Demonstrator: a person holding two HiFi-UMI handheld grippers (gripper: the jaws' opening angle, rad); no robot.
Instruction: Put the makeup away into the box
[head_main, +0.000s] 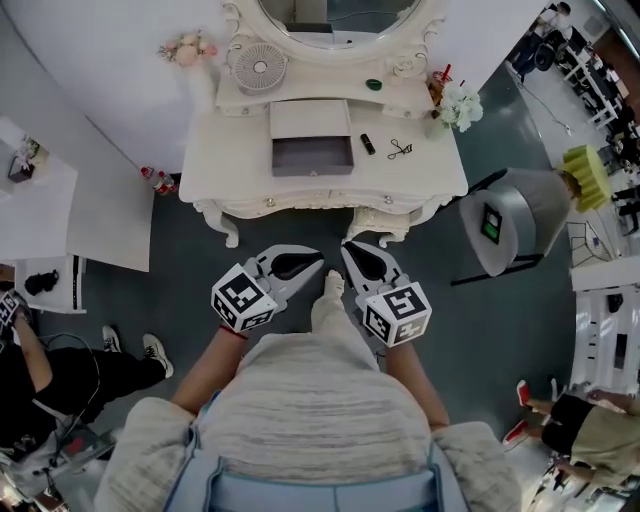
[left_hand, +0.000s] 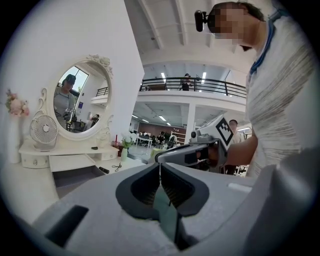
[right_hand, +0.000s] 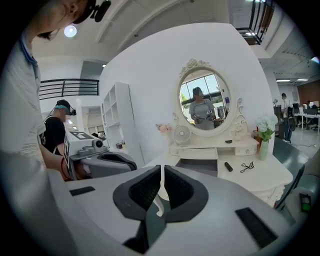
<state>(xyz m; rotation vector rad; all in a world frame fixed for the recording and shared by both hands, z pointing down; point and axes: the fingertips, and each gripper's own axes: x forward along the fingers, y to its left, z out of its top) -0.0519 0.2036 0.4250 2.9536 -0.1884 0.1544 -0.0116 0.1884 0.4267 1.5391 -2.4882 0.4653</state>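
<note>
Since jaws of left gripper (head_main: 300, 265) and right gripper (head_main: 362, 262) are closed, empty, nothing stowed yet: lipstick tube (probably) (head_main: 368, 144), eyelash curler (head_main: 400, 150) well ahead of jaws, beside open box (head_main: 312, 157).

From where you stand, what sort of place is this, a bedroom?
Probably an open workspace with a staged bedroom corner: a white dressing table and oval mirror, but a railed upper gallery and office desks nearby.

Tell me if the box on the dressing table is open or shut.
Open. The box shows its grey inside from above, its white lid tipped back behind it. It looks empty.
</note>
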